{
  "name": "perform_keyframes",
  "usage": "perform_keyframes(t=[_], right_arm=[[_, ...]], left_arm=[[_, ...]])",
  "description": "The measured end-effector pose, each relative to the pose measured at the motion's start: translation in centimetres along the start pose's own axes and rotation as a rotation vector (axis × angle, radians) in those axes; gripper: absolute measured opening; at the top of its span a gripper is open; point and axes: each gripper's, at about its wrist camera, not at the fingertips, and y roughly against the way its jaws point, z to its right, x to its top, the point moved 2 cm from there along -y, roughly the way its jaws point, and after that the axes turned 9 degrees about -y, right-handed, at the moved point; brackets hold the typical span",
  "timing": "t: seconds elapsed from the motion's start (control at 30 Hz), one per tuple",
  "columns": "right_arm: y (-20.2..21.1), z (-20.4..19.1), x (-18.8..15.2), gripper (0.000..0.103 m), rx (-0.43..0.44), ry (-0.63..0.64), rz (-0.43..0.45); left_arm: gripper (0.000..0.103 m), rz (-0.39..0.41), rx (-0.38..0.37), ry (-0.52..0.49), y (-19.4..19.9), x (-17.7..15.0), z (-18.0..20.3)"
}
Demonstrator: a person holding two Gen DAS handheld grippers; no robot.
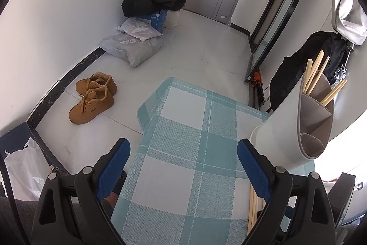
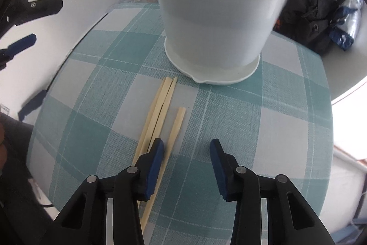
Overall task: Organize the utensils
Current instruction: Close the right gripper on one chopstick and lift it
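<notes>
Four chopsticks (image 2: 160, 121) lie flat on the checked tablecloth (image 2: 229, 130), just ahead of the right gripper (image 2: 187, 167) and toward its left finger (image 2: 153, 171). Their long axes run away from the fingers toward the holder (image 2: 218, 22), roughly in line with the gripper's pointing direction. Three are bunched side by side; their near ends pass under or just outside the left finger. The fourth lies slightly apart, nearest the gap, and its near part runs along the inner face of the left finger. Whether it is touched cannot be told. Nothing is pressed between the pads: the right jaws stand partly apart with bare cloth showing between them, so the gripper is released. A small shift to the left is judged necessary before a stick can be taken.

The sticks are pale wood, thin, straight and square-cut at the far ends.

The holder, a white divided cup with a grey lining, stands upright beyond the sticks' far ends. In the left wrist view more chopsticks (image 1: 315, 75) are seen standing in its far compartments.

The left gripper (image 1: 183, 167) is held spread wide over the cloth, empty, with the holder beyond its right finger. The right hand is judged the nearer to the loose sticks.
</notes>
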Motion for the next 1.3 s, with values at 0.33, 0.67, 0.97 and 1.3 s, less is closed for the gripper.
perform_keyframes(t=[0.33, 0.67, 0.97, 1.3], right_arm=[[-1.3, -2.9, 1.8, 0.007, 0.032, 0.059, 0.044], [2.6, 3.5, 2.5, 0.006, 0.273, -0.244, 0.164], [5.9, 12.1, 2.6, 0.006, 0.463, -0.595, 0.339], [8.9, 15.1, 1.6, 0.006, 0.449, -0.621, 0.425]], left_arm=[[0.092, -0.027, 0.037, -0.011, -0.6, -0.4, -1.0], [0.092, -0.16, -0.051, -0.12, -2.4, -2.7, 2.1], [0.092, -0.306, -0.136, -0.284, -3.1, -6.7, 6.9], [0.092, -0.37, -0.053, -0.367, -3.6, -8.2, 8.6]])
